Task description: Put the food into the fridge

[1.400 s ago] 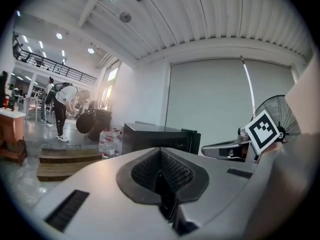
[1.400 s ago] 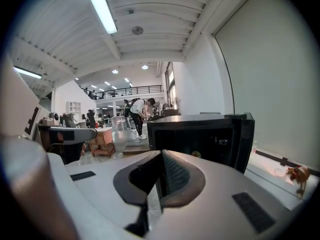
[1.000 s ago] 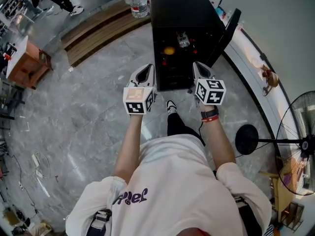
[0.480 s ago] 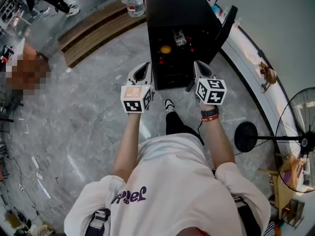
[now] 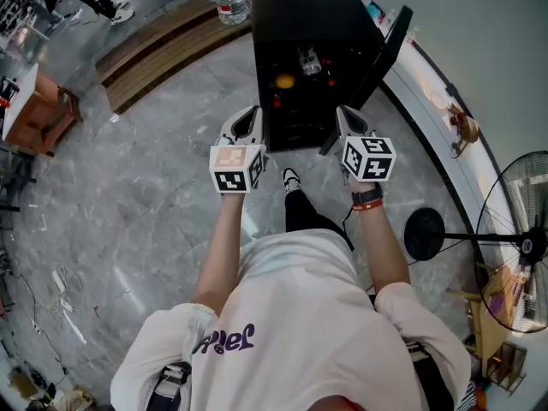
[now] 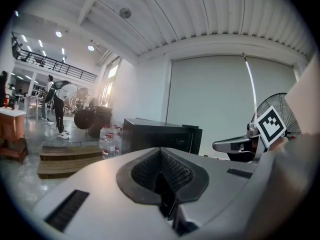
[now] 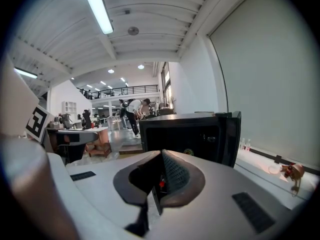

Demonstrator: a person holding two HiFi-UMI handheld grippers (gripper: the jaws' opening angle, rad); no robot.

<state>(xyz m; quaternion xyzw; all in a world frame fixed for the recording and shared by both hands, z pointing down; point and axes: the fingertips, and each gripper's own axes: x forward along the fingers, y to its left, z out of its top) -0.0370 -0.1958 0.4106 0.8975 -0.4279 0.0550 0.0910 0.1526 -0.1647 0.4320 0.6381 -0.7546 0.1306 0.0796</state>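
Jaws closed and empty on left gripper (image 5: 247, 116) and right gripper (image 5: 346, 116), facing the open fridge (image 5: 301, 20)

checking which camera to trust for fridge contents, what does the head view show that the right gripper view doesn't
Only the head view: an orange item on a shelf inside the fridge, the standing fan and the person's white shirt.
Only the right gripper view: the right gripper with its jaws pressed together and nothing between them, the ceiling light and people in the background.
Both: the black fridge with its door open.
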